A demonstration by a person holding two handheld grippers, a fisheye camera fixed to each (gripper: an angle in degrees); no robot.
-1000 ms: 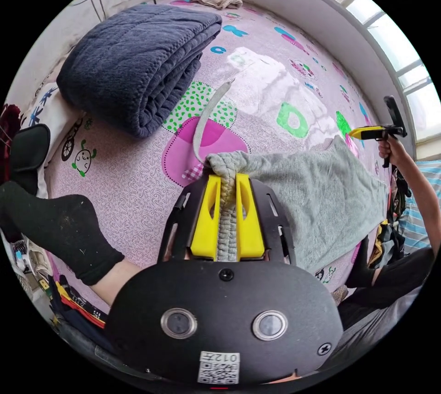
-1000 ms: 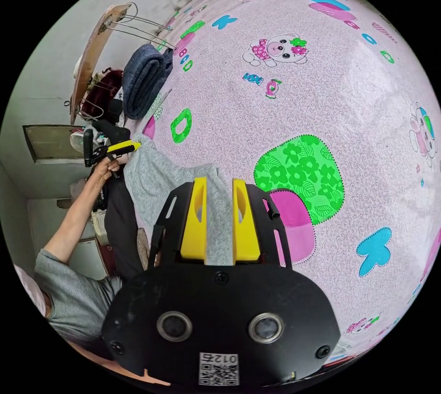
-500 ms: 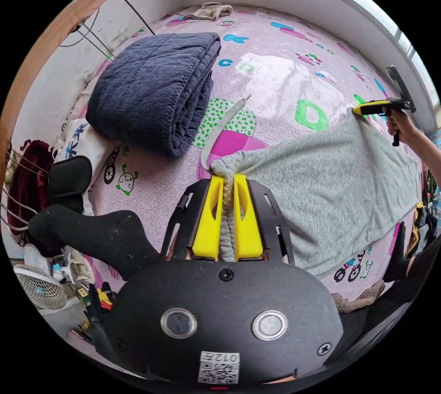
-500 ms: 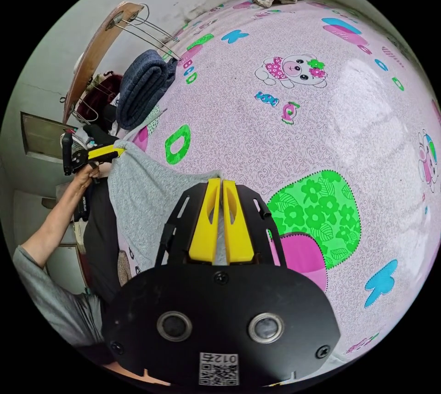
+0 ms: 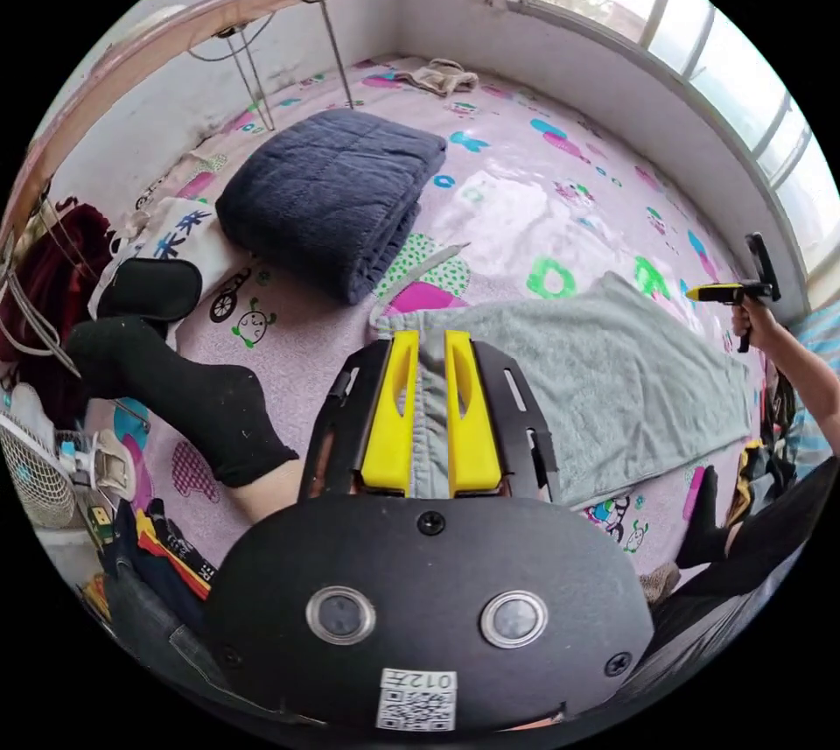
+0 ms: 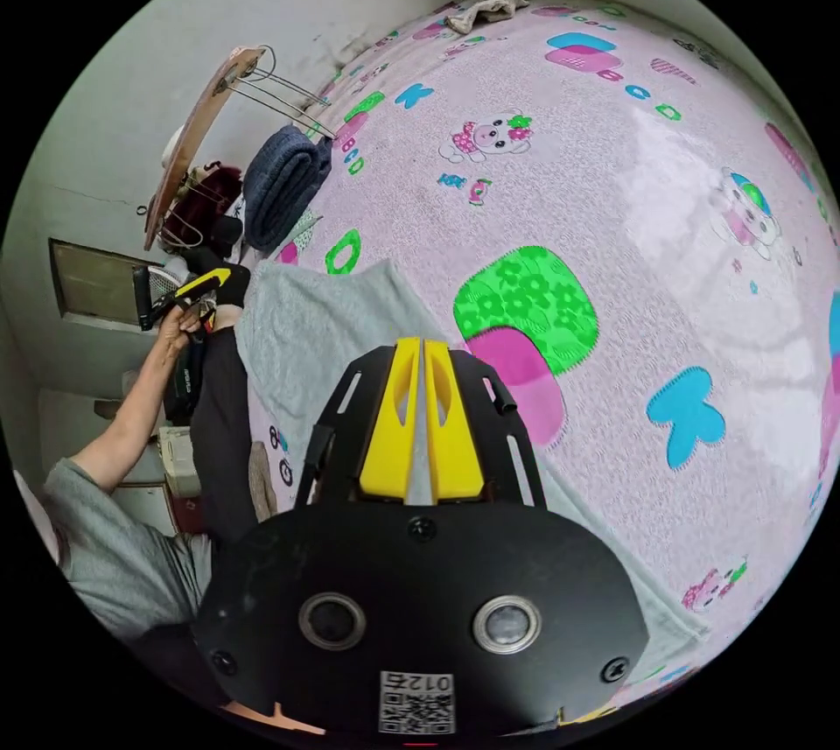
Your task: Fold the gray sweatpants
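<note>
1. Gray sweatpants (image 5: 604,365) lie spread flat on the patterned pink bed sheet (image 5: 525,172), stretching from the left claw (image 5: 429,347) toward the right claw (image 5: 709,292).
2. Left claw: jaws parted narrowly, the waistband end lying loose between and beneath them; no grip is evident.
3. Right claw (image 6: 418,352): in its own view the jaws stand nearly together above the gray fabric; whether they pinch cloth cannot be told.
4. Progress, as judged: the garment looks laid out, possibly leg over leg; the layering is unclear. Crosswise folds appear outstanding.
5. Beyond the left claw sits a folded navy blanket (image 5: 332,194), apart from the sweatpants.
6. Obscured: each claw housing hides the nearest fabric; the cuff end is cut off at the bed edge.
</note>
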